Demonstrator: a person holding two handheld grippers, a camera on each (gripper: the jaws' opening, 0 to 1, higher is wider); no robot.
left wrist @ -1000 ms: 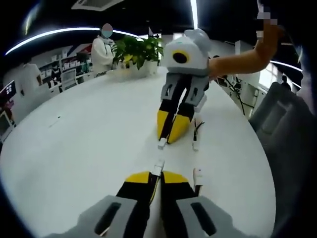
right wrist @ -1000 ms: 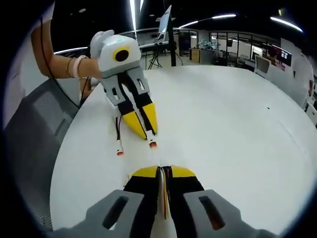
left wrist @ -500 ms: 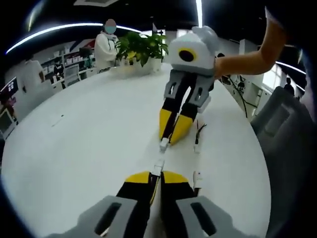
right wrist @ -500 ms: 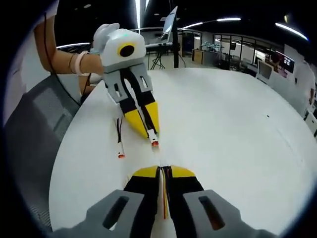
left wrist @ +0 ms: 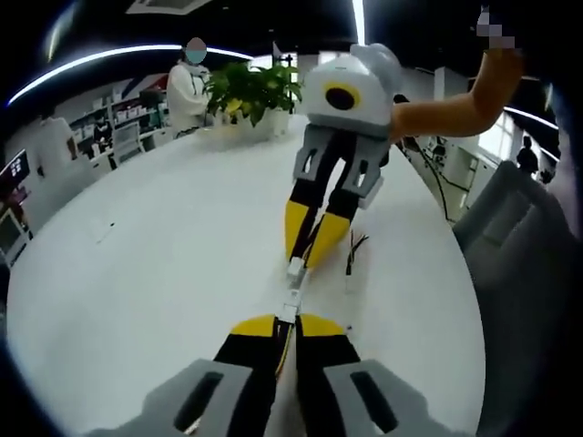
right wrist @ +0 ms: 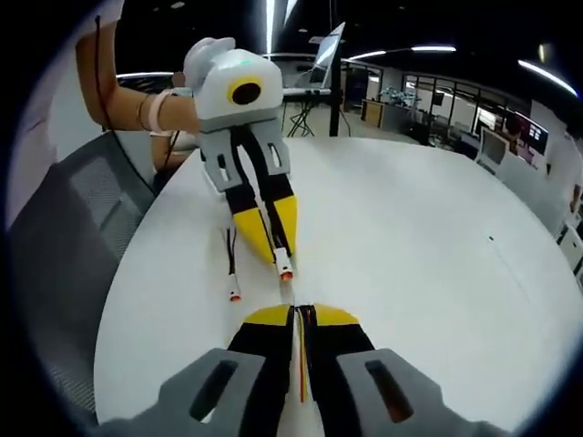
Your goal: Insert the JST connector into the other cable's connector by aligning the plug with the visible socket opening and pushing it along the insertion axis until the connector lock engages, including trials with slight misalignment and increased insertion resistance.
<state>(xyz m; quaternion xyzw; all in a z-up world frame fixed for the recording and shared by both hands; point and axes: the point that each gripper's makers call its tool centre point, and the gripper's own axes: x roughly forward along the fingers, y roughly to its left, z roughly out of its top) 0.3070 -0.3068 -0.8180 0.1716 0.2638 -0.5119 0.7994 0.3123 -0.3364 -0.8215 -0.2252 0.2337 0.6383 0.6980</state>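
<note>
We see our left hand-held gripper (left wrist: 288, 326) clamped on one connector (left wrist: 291, 306) and our right hand-held gripper (right wrist: 300, 317) clamped on the other connector (left wrist: 295, 268), tips nearly touching above the white bench (left wrist: 164, 246)

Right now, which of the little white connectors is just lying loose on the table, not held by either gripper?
The loose connector lying right of the two yellow-tipped grippers, with dark wires trailing from it. The other two are pinched at the tips of the left gripper and right gripper, nearly meeting.
</note>
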